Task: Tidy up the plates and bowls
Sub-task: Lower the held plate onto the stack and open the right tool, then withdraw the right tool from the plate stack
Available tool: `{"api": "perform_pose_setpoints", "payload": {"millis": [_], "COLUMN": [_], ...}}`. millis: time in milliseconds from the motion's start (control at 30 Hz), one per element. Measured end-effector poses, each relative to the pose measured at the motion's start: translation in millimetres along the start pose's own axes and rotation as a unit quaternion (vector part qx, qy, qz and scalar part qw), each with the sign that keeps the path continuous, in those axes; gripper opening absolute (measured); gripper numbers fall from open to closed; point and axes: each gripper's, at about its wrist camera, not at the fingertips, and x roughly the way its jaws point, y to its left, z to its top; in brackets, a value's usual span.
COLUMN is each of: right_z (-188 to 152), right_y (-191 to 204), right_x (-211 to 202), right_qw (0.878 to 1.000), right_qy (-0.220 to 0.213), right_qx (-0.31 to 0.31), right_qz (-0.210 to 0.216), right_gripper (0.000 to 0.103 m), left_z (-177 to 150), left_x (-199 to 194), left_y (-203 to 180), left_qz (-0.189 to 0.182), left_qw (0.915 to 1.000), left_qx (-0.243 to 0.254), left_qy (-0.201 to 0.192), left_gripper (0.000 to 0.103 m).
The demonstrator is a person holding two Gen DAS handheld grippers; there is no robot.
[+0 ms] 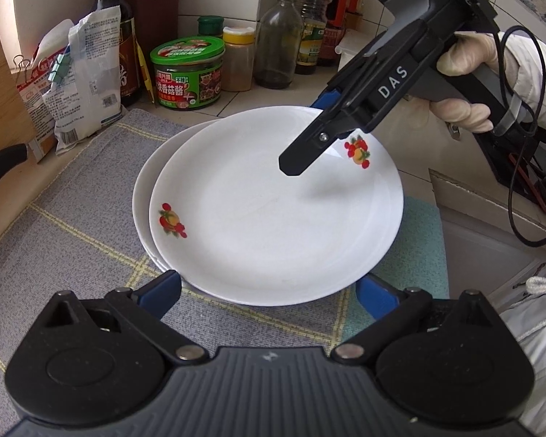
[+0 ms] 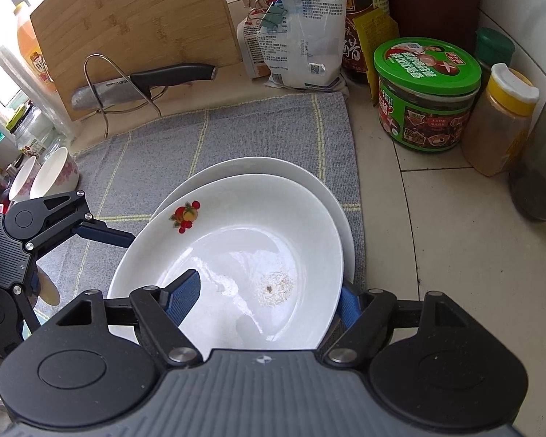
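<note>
A white plate with fruit decals (image 1: pixel 273 211) lies on top of a second white plate (image 1: pixel 142 189) on a grey checked cloth (image 1: pixel 72 218). My right gripper (image 1: pixel 309 138) straddles the top plate's far rim, one finger above and one below; in the right wrist view its fingers (image 2: pixel 185 295) stand wide on either side of the plate's rim (image 2: pixel 236 255). My left gripper (image 1: pixel 269 291) is open at the plates' near edge, one finger on each side. Two flowered bowls (image 2: pixel 51 178) stand at the cloth's left end.
Jars and bottles line the back: a green-lidded jar (image 2: pixel 426 94), a yellow-capped spice jar (image 2: pixel 498 120), sauce bottles (image 1: pixel 309 18). A bamboo cutting board (image 2: pixel 134 29), a knife on a wire stand (image 2: pixel 142 80) and clipped bags (image 2: pixel 298 36) stand behind the cloth.
</note>
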Motion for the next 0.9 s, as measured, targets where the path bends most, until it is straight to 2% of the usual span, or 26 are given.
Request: {"api": "perform_pose_setpoints", "payload": {"millis": [67,200,333,433,533,700,900], "right_z": [-1,-3,-5,-7,-10,-14,-31], "right_y": [1,4,9,15,16,25,42], "right_x": [-2,-3,-3,-3,-7,-16,-9], "right_qw": [1.0,1.0,1.0,0.999,0.998,0.995,0.988], "right_qy": [0.0,0.002,0.007,0.011,0.004,-0.02,-0.03], "right_qx": [-0.003,-0.006,-0.012,-0.022,-0.028,-0.053,-0.094], "right_qz": [-0.003,-0.007,-0.01,-0.031,-0.047,-0.079,-0.122], "right_gripper": [0.082,0.084,0.091,0.101,0.103,0.103,0.103], "left_z": [1,3,3,2,2,1,-4], "left_x": [-1,-2,-6,-11,-15,-20,-24], "left_y": [-4,-7,-6,-5,-4,-4,-6], "left_qz": [0.004,0.005,0.014,0.025,0.037,0.058,0.103], "left_qw": [0.9998,0.9996,0.9993,0.9988,0.9982,0.9963,0.9913], "left_qx": [0.018,0.025,0.024,0.024,0.018,0.003,-0.012], "left_qy": [-0.008,-0.016,-0.025,-0.035,-0.044,-0.064,-0.081], "left_gripper": [0.101,0.101,0.101,0.101,0.101,0.101,0.102]}}
